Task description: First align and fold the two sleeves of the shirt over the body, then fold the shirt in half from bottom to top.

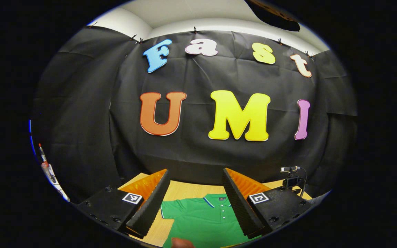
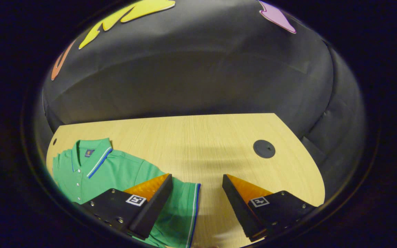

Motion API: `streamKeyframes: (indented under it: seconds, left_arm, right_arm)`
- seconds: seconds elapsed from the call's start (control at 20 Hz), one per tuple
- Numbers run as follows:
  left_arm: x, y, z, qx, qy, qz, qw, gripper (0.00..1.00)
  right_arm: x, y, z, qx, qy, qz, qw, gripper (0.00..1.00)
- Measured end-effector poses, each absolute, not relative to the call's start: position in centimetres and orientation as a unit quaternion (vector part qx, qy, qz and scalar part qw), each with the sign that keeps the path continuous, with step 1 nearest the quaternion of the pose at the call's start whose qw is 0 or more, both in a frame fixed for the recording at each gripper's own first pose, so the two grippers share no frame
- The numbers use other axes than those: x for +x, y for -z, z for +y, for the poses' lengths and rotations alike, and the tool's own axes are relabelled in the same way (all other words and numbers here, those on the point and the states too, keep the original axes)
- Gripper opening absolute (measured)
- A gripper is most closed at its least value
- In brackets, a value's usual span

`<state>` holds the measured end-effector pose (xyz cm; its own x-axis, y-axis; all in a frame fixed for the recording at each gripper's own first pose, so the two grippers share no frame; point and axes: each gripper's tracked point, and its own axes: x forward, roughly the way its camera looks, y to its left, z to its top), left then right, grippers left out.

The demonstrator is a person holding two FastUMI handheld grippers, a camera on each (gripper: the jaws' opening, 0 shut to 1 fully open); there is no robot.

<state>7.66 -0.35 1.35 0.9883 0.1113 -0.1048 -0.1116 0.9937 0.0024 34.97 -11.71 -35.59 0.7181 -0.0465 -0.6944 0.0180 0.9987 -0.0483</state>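
A green polo shirt (image 1: 202,217) with a blue-and-white trimmed collar lies flat on the wooden table (image 1: 191,190), collar toward the booth wall. My left gripper (image 1: 196,199) hangs open above the shirt's chest, its fingers apart on either side of the collar and button placket. In the right gripper view the same shirt (image 2: 115,172) lies at the left, its sleeve (image 2: 181,206) with a striped cuff spread out to the right. My right gripper (image 2: 196,203) is open, the sleeve's cuff lying between its fingers.
A round black cable cap (image 2: 264,148) sits in the table (image 2: 198,137) to the right of the shirt. A small camera on a stand (image 1: 291,175) stands at the table's far right corner. Black cloth walls close the booth behind the table.
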Motion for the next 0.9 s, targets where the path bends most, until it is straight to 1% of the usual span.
streamKeyframes:
  seconds: [0.1, 0.15, 0.2, 0.3, 0.35, 0.65, 0.75, 0.9]
  left_arm:
    - [7.8, -0.5, -0.2, -0.006, -0.060, 0.064, 0.996, 0.96]
    - [7.9, -0.3, -0.2, -0.007, -0.061, 0.068, 0.996, 0.96]
    - [7.9, -0.2, -0.1, -0.007, -0.061, 0.070, 0.996, 0.96]
    - [8.1, 0.0, -0.4, -0.006, -0.057, 0.073, 0.996, 0.96]
    - [8.1, 0.0, -0.6, -0.003, -0.054, 0.075, 0.996, 0.96]
    - [7.9, 0.6, -0.5, 0.001, -0.055, 0.082, 0.995, 0.96]
    - [7.7, 0.9, -0.5, -0.002, -0.053, 0.087, 0.995, 0.96]
    - [7.6, 0.8, -0.4, -0.004, -0.054, 0.085, 0.995, 0.96]
  right_arm:
    - [34.5, 36.8, -10.7, -0.013, 0.000, 0.397, 0.918, 0.94]
    - [34.2, 36.8, -10.5, -0.008, -0.001, 0.399, 0.917, 0.92]
    - [34.2, 37.3, -10.2, 0.001, -0.001, 0.408, 0.913, 0.75]
    - [34.3, 36.5, -9.8, 0.026, 0.009, 0.403, 0.915, 0.12]
    - [34.5, 36.6, -9.8, 0.031, 0.012, 0.402, 0.915, 0.04]
    - [34.3, 36.6, -9.6, 0.024, 0.008, 0.405, 0.914, 0.04]
    - [33.9, 36.3, -8.8, 0.025, -0.001, 0.406, 0.914, 0.04]
    - [33.3, 34.1, -6.5, 0.025, -0.024, 0.385, 0.922, 0.03]
